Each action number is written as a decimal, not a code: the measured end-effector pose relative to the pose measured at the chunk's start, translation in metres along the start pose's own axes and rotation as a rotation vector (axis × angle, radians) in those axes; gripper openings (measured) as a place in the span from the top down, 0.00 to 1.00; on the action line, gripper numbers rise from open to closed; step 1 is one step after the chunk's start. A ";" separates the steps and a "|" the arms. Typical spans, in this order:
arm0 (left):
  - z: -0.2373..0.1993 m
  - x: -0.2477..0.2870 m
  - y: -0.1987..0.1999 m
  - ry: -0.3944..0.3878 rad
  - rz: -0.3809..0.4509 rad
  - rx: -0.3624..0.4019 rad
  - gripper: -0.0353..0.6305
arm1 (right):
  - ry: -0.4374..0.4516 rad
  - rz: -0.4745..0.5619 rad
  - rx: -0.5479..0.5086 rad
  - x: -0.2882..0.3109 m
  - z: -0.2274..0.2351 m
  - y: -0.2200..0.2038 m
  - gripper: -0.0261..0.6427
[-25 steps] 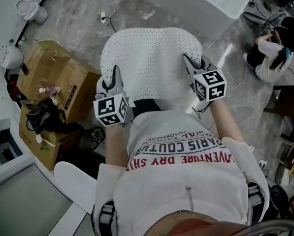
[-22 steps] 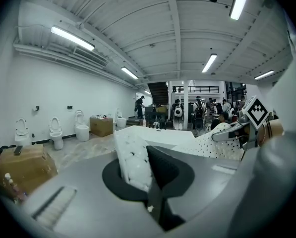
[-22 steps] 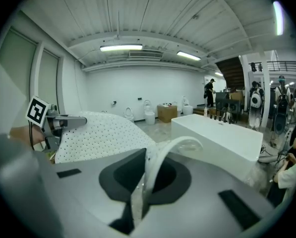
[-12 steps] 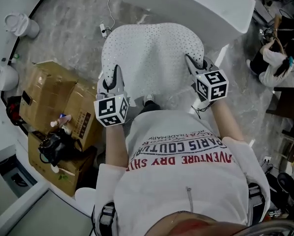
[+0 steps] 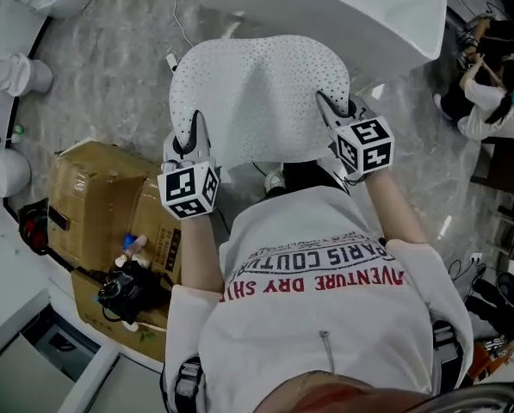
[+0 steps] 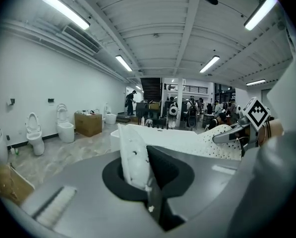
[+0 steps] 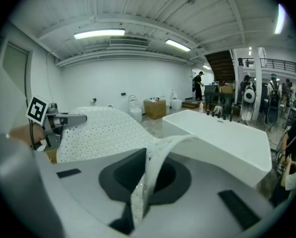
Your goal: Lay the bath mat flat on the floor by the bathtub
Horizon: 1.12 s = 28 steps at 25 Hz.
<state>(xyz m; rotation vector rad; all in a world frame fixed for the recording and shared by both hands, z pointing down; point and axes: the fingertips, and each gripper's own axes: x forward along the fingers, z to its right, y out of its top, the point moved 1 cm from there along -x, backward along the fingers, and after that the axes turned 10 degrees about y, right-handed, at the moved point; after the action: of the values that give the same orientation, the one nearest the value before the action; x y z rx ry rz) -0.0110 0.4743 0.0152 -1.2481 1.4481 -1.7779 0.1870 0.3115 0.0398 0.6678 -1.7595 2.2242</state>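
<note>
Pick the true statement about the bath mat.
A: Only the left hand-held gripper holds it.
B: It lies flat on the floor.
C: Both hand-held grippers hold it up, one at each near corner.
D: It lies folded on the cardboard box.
C: the bath mat is up off the floor near the bathtub, with the left hand-held gripper and the right hand-held gripper each shut on its edge.

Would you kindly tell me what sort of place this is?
Probably a bathroom-fixture showroom or warehouse hall: a white freestanding bathtub stands on the open floor, white toilets line the wall, and brown cardboard boxes sit nearby.
</note>
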 end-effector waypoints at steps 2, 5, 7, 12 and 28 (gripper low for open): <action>-0.004 0.029 0.002 -0.010 -0.014 -0.008 0.92 | -0.003 -0.009 0.009 0.019 0.017 0.005 0.93; -0.005 0.072 0.006 -0.026 -0.040 -0.011 0.92 | -0.006 -0.020 0.028 0.045 0.048 0.012 0.93; -0.005 0.106 0.011 -0.035 -0.060 -0.005 0.92 | -0.014 -0.026 0.053 0.062 0.075 0.018 0.93; 0.002 0.191 0.027 -0.074 -0.102 0.032 0.92 | -0.037 -0.038 0.139 0.100 0.142 0.027 0.93; 0.051 0.390 0.030 -0.344 -0.123 0.166 0.92 | -0.228 -0.001 0.265 0.162 0.265 0.030 0.93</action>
<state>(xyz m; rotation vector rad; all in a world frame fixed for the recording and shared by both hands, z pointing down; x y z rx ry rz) -0.1409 0.1148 0.1141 -1.4929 1.0312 -1.6225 0.0876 0.0324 0.1386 1.0134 -1.5676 2.4911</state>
